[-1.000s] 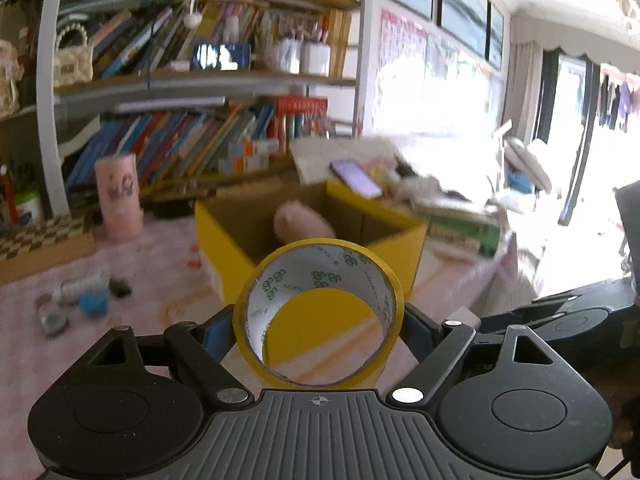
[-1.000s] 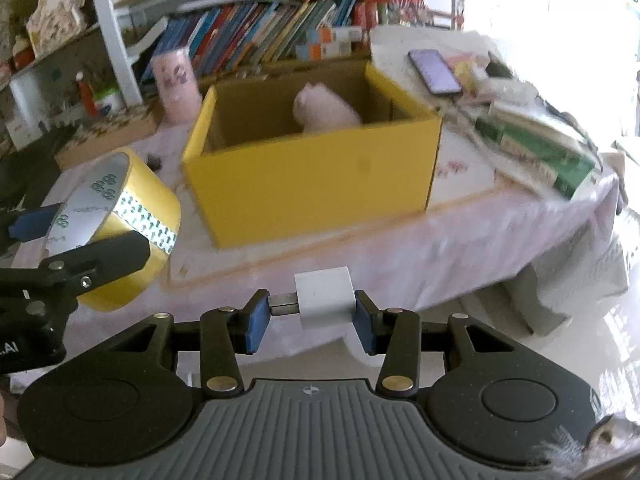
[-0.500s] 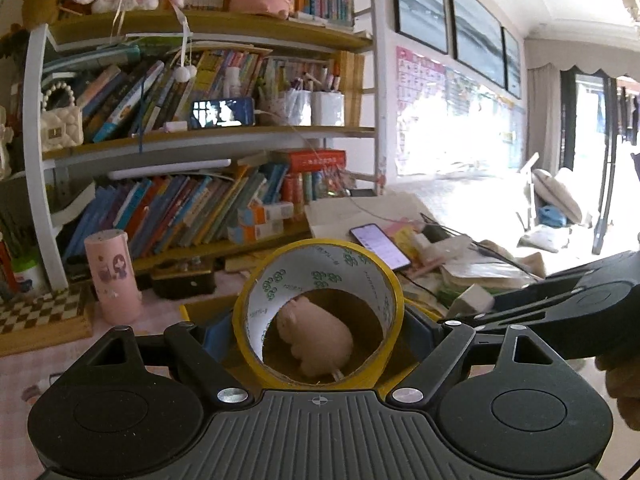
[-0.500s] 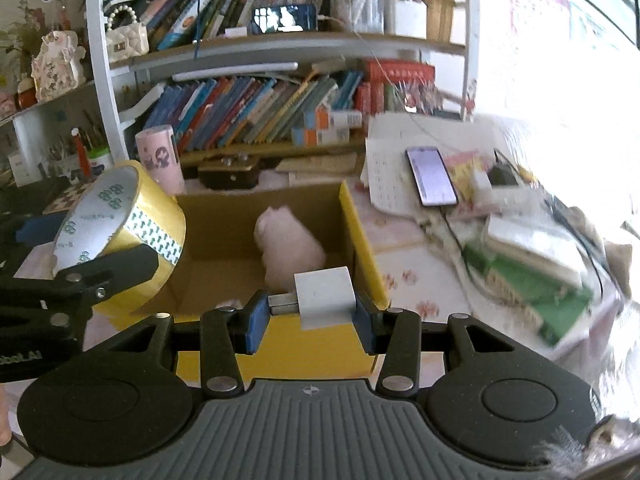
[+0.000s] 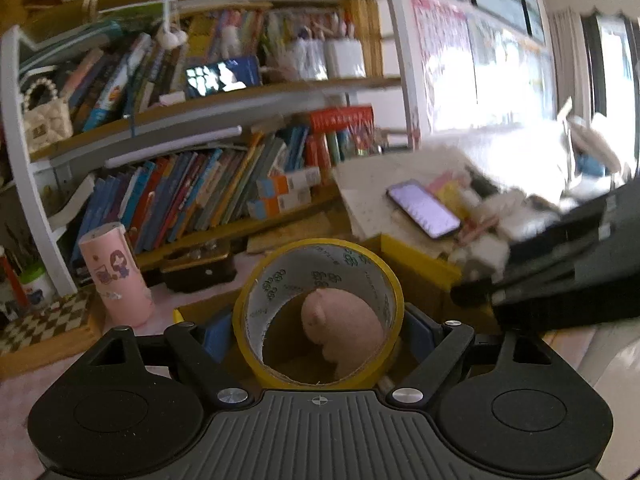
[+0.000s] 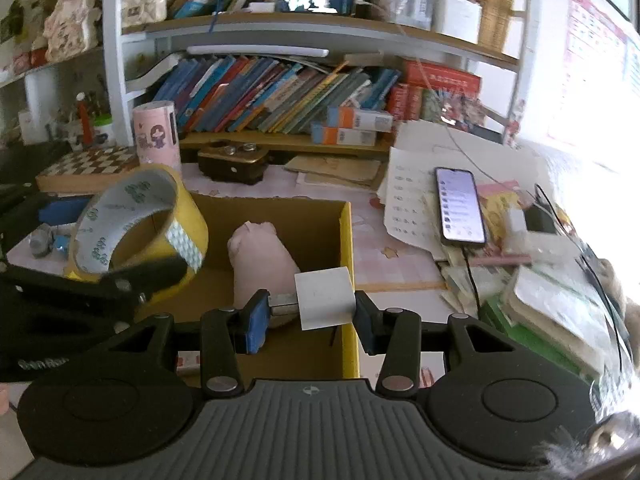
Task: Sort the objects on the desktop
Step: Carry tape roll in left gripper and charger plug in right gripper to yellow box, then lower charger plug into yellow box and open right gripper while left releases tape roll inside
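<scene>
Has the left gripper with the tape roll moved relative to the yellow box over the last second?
Yes. The left gripper, shut on the tape roll, was short of the yellow box's front wall; now the roll hangs over the box's open interior, beside the pink plush.

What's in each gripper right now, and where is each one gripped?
Left gripper clamps the yellow tape roll across its outer rim. Right gripper pinches the white charger plug: one pad on its prongs, the other on its body.
</scene>
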Demonstrator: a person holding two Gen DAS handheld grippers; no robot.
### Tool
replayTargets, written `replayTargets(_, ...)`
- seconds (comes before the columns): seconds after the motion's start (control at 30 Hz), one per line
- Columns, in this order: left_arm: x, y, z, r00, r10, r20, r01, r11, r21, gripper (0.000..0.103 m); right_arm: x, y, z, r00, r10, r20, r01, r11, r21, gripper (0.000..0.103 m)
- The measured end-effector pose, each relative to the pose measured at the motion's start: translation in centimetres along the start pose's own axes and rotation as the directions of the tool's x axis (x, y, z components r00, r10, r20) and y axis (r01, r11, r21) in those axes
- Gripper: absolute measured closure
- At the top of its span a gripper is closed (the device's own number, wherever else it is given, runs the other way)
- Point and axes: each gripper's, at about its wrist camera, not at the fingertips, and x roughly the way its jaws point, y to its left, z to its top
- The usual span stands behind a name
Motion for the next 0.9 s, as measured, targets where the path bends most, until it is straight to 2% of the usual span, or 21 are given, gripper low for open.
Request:
replayTargets(0.2,2.2,-1.1,-0.7,0.995,-0.007,-0.100,0.012,0.999,0.043,0.017,2.4,-0.4,1.0,0.999,0.043,-0.028,-0.044,0.998,-0.047,0.061)
replayTargets(0.3,3.0,-1.4,-1.3,0.989,-0.023,-0.147,0.030,0.999,0.040,0.017,3.6,-0.3,0.9,0.994,0.087,-0.073,-0.093,0.993,-0.079,0.061)
replayTargets(0.47,3.3,-0.8,-1.9,0.981,-0.063,-0.185,0.054,0.997,-0.053,0.017,5.4,0.3,0.4,0.982,0.119,-0.144,-0.141,0.978,-0.152,0.061)
replayTargets(0.67,2.9,-0.3,-2.4,0.981,-0.059,-0.185,0.041,0.994,-0.099,0.016,6.7,0.9,0.1,0.972,0.147,-0.183,-0.184,0.962,-0.201,0.061)
replayTargets(0.9,1.1,-0.6,-2.8,0.995,0.006,-0.104,-0.008,1.000,-0.021,0.011,7.5,1.4,0.1,0.962,0.170,-0.213,-0.217,0.951,-0.221,0.061)
